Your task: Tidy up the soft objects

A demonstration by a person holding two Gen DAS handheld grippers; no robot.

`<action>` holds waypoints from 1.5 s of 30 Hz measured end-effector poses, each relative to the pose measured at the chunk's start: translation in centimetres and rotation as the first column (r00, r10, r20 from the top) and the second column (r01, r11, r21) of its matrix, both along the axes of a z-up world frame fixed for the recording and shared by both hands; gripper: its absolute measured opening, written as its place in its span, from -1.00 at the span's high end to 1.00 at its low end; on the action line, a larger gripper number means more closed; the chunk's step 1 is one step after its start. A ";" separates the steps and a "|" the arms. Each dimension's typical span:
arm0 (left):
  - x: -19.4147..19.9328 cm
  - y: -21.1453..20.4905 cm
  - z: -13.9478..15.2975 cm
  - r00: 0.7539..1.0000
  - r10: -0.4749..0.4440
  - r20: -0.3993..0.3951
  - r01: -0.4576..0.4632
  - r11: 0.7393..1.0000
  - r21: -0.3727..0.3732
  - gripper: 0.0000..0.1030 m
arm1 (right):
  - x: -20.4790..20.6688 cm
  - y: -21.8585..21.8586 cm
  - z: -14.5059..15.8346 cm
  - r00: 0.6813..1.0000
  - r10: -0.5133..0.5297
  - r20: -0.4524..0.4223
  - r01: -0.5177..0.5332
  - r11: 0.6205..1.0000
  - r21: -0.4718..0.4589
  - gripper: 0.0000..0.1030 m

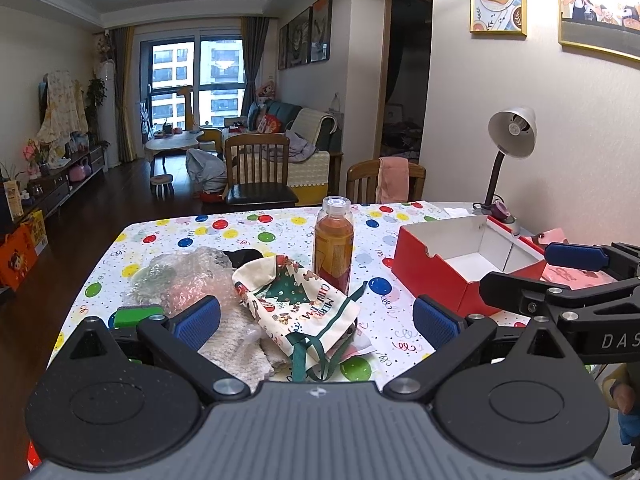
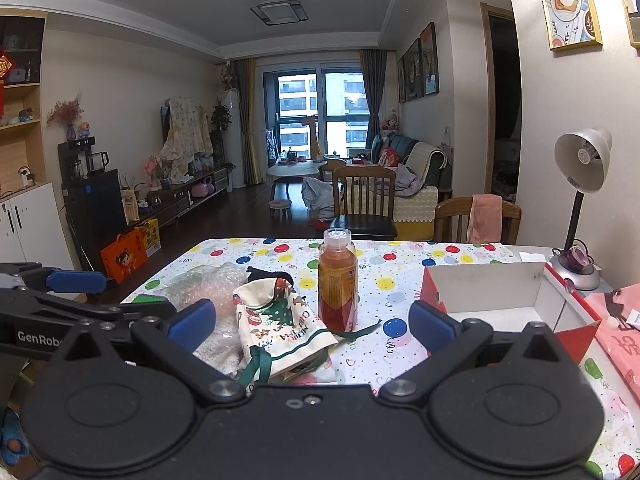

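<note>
just both grippers, left point(image 1: 316, 322) and right point(image 2: 312, 326), spread wide before a "merry christmas" pouch point(image 1: 296, 300)

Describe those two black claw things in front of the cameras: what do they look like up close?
Both are matte black plastic. Each left gripper and right gripper has two angled arms bolted with silver pivots onto round textured housings, ending in ribbed blue rubber pads. White lettering shows on the side arms: "DAS" on one, "GenRob" on the other. No cables or sleeves are visible.
</note>
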State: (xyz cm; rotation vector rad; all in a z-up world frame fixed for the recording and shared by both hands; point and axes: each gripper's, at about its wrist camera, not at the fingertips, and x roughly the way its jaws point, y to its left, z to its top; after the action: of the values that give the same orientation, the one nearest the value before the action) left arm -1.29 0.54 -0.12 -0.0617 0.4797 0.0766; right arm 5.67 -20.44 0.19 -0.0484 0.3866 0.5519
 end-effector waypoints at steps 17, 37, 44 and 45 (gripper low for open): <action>-0.6 0.0 0.3 0.999 0.029 0.033 -0.030 0.999 0.027 -1.00 | 0.0 -0.1 0.1 1.000 0.005 0.007 -0.005 1.000 0.001 -0.99; 0.1 0.4 0.1 0.999 0.037 0.021 -0.037 0.999 0.012 -1.00 | -0.1 0.1 0.0 1.000 0.005 0.009 -0.005 1.000 -0.001 -0.99; 0.4 1.5 -0.2 0.999 0.040 0.019 -0.040 0.999 -0.004 -1.00 | 0.1 0.5 -0.1 1.000 0.011 0.005 -0.011 1.000 -0.005 -0.99; 0.5 1.7 -0.2 0.999 0.040 0.019 -0.040 0.999 -0.007 -1.00 | 0.1 0.5 0.0 1.000 0.013 0.004 -0.013 1.000 -0.005 -0.99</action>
State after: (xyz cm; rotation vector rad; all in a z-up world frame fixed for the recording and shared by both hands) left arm -0.77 2.23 -0.33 -0.0782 0.4594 0.1137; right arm 5.75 -19.95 0.14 -0.0566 0.3839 0.5636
